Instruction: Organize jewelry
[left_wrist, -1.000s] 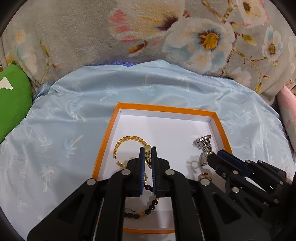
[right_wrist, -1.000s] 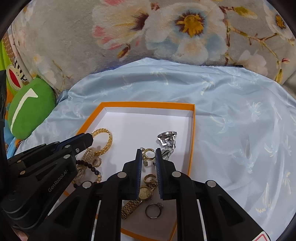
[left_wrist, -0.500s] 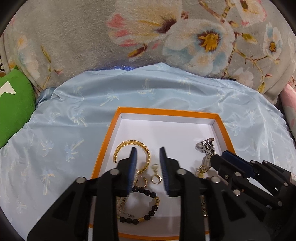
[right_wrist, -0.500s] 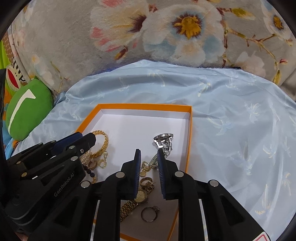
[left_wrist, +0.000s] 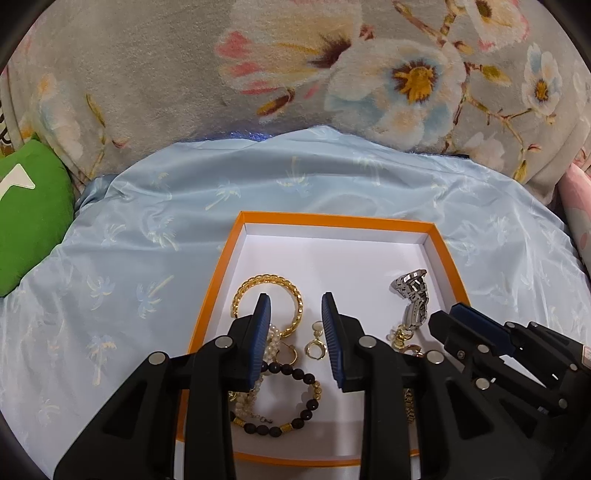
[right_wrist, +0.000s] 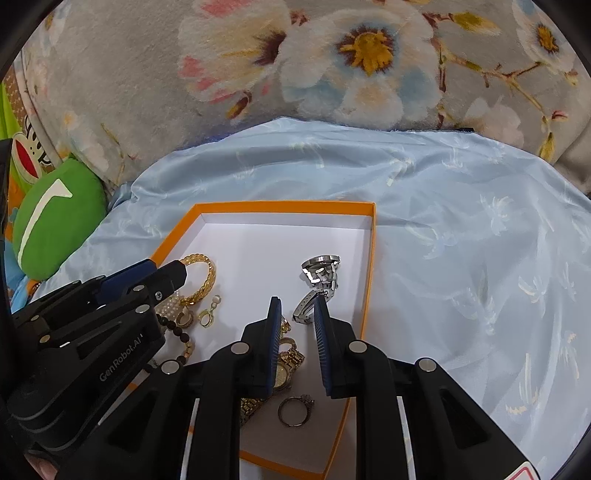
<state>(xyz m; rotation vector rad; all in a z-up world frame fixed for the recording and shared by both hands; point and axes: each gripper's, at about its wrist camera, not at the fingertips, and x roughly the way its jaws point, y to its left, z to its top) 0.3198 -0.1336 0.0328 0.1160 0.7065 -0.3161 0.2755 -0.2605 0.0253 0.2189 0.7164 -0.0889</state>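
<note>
A green cushion (left_wrist: 26, 218) is lying at far left against a grey floral blanket (left_wrist: 147, 81). A pale blue sheet (left_wrist: 129, 258) with palm prints is covering the surface, wrinkled. An orange tray (left_wrist: 439, 243) with a white floor is sitting on the sheet.

Left gripper (left_wrist: 295, 314) is hanging over the tray's left half, jaws spread, gripping nothing. Below it: gold bracelet (left_wrist: 255, 282), bead bracelet (left_wrist: 310, 402), earring (left_wrist: 316, 347).

Silver watch (right_wrist: 319, 273) is lying near the tray's right wall. Right gripper (right_wrist: 297, 312) is hovering just before it, jaws apart, empty. Gold watch (right_wrist: 286, 365) and ring (right_wrist: 293, 411) are lying under it.
</note>
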